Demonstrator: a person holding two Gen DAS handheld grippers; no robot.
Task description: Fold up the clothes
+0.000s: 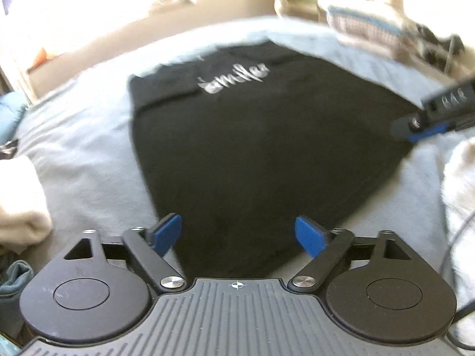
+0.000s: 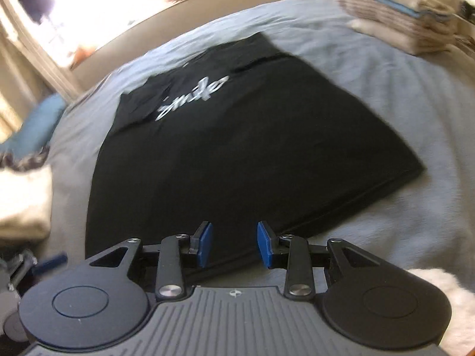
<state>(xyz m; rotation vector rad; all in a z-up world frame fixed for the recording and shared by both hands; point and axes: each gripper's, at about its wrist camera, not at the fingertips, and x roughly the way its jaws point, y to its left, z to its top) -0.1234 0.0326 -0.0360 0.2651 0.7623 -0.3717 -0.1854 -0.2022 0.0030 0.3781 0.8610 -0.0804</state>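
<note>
The black shirt (image 1: 252,148) lies ahead, long axis near to far. My left gripper (image 1: 237,234) is wide and empty, my right gripper (image 2: 234,244) narrower and empty, both above its near hem.

Open bedspread (image 2: 371,112) around the black shirt (image 2: 237,148). Blockers: folded stack (image 2: 394,9) at 1 o'clock, cream pile (image 2: 23,201) at 9, my right gripper (image 1: 415,127) at 3.
</note>
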